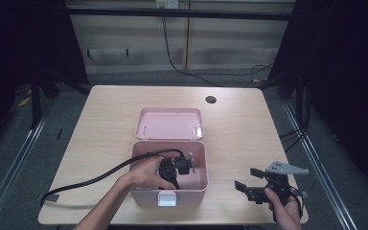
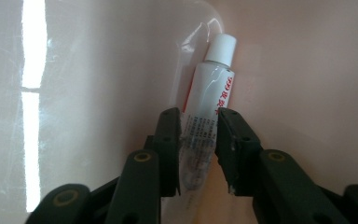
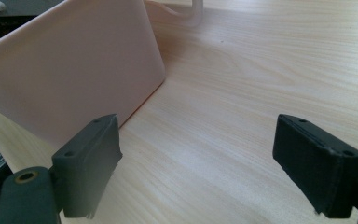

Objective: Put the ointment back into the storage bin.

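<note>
Pink box (image 1: 146, 195) interior: left fingers (image 2: 196, 140) clamped on half-hidden tube (image 2: 209, 98); right fingers (image 3: 214, 168) apart.

high view: fixed above the near side, looks forward and down over the table (image 1: 105, 115).
left gripper view: close, inside the pink box (image 1: 199, 179).
right gripper view: low, near the tabletop.
shared: pink box.

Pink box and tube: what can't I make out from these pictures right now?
- Tube: lower end hidden between the left gripper jaws, left gripper view; print too small to read.
- Pink box floor: covered by hand and left gripper, high view.
- Box interior: hidden behind its outer wall, right gripper view, beyond the right gripper.
</note>
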Demonstrator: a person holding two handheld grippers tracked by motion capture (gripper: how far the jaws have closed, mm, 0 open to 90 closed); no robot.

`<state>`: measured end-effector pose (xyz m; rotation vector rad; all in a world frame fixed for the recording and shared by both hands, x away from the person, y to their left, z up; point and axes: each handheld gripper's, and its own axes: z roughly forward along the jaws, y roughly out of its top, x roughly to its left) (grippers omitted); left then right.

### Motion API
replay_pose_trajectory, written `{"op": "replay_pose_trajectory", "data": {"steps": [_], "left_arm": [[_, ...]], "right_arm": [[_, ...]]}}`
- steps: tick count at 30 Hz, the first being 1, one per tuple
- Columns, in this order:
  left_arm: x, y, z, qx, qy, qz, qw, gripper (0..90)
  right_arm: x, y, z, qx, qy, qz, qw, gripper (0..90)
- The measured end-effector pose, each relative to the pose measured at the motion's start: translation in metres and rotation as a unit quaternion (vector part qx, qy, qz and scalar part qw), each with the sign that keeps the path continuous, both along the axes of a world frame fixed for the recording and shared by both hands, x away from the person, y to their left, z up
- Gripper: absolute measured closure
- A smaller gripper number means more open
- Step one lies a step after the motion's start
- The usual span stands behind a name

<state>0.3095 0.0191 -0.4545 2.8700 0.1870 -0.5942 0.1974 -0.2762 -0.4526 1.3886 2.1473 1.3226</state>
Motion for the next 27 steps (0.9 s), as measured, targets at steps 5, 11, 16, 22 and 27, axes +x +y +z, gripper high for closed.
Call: {"op": "replay_pose_trajectory", "data": {"steps": [5, 11, 16, 22, 27], "left_arm": [[0.002, 0.001, 0.004, -0.005, -0.006, 0.008, 0.9999, 66.7], [0.002, 0.003, 0.013, -0.013, -0.023, 0.010, 0.9996, 65.4], [-0.001, 0.005, 0.024, -0.030, -0.028, 0.020, 0.9990, 63.9], [0.000, 0.008, 0.030, -0.040, -0.033, 0.022, 0.9984, 62.2], [0.000, 0.012, 0.040, -0.067, -0.052, 0.030, 0.9960, 55.2]], "right_arm": [[0.000, 0.000, 0.000, 0.000, 0.000, 0.000, 1.0000, 14.4], [0.000, 0.000, 0.000, 0.000, -0.001, 0.000, 1.0000, 14.4], [0.000, 0.000, 0.000, 0.000, 0.000, 0.000, 1.0000, 14.4], [0.000, 0.000, 0.000, -0.001, -0.002, 0.001, 1.0000, 14.4], [0.000, 0.000, 0.000, 0.000, 0.000, 0.000, 1.0000, 14.3]]}}
